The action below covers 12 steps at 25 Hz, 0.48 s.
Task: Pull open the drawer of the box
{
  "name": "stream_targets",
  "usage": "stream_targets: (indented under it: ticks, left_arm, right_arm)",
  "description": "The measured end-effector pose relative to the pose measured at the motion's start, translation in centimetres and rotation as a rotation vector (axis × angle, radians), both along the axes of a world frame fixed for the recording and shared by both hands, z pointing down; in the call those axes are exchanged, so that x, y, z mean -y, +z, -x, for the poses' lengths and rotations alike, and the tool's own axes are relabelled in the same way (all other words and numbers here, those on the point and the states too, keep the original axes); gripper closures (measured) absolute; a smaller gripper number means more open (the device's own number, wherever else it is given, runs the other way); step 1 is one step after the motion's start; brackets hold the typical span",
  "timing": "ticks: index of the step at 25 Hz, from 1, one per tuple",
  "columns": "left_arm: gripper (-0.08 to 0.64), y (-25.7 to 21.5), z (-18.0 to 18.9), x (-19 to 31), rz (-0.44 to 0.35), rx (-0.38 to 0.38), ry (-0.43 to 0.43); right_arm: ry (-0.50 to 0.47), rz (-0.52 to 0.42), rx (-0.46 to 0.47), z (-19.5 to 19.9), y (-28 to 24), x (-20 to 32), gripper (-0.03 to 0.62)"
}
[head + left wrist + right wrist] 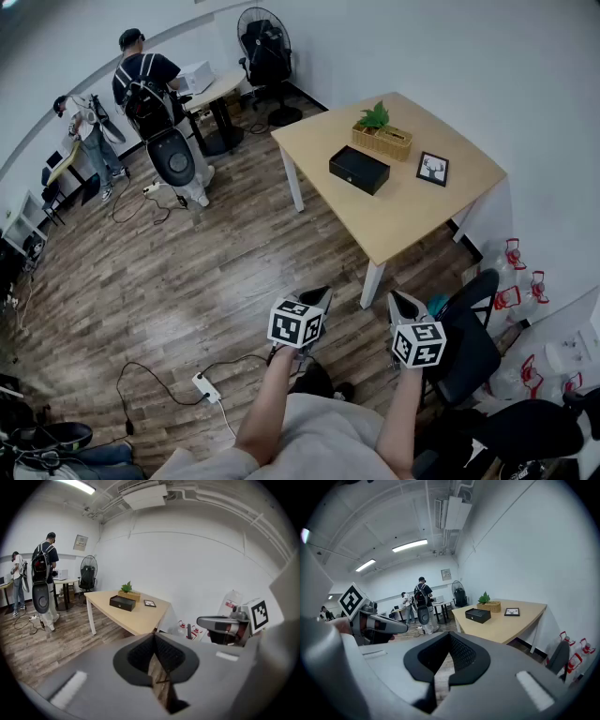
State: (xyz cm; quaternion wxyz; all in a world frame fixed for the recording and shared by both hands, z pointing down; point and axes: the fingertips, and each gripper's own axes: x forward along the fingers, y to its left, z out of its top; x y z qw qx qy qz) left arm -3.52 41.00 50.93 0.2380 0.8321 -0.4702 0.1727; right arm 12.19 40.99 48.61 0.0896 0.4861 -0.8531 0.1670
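The black box (pixel 359 170) lies on a light wooden table (pixel 403 220) at the far right of the room, its drawer front closed. It also shows small in the left gripper view as the black box (pixel 122 603) and in the right gripper view as the black box (pixel 477 615). My left gripper (pixel 317 296) and right gripper (pixel 403 304) are held close to my body, well short of the table, both pointing towards it. The left gripper (pixel 153 637) is shut and empty, its jaws touching. The right gripper (pixel 450 637) is likewise shut on nothing.
A plant in a woven basket (pixel 382 136) and a small picture frame (pixel 432 169) stand behind the box. A black chair (pixel 469 328) is beside my right arm. A power strip (pixel 207 387) with cables lies on the floor. Two people (pixel 141 84) stand at a far desk by a fan (pixel 263 47).
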Motion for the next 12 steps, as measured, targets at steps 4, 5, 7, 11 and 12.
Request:
stream_targets:
  ticks: [4,5,7,11,12]
  left_arm:
    - [0.506,-0.6,0.8,0.8,-0.027,0.031,-0.016]
    - [0.506,-1.1,0.9,1.0,-0.061,0.028,-0.019]
    - [0.506,-2.6,1.1,1.3,-0.148,0.012,-0.024]
    - [0.506,-4.2,1.9,2.0,-0.235,-0.011,-0.053]
    - [0.506,-4.2,2.0,2.3,-0.235,-0.011,-0.056]
  right_arm:
    - [0.002,-0.017,-0.005,-0.2,-0.9,0.8,0.591]
    - [0.003,-0.019,-0.005,-0.3,-1.0,0.9,0.591]
    - [0.004,-0.02,-0.007,-0.5,-1.0,1.0,0.591]
    - [-0.009,-0.028,-0.049,-0.3,-0.5,0.9,0.591]
    - [-0.017,-0.037,-0.062,-0.2,-0.5,1.0,0.591]
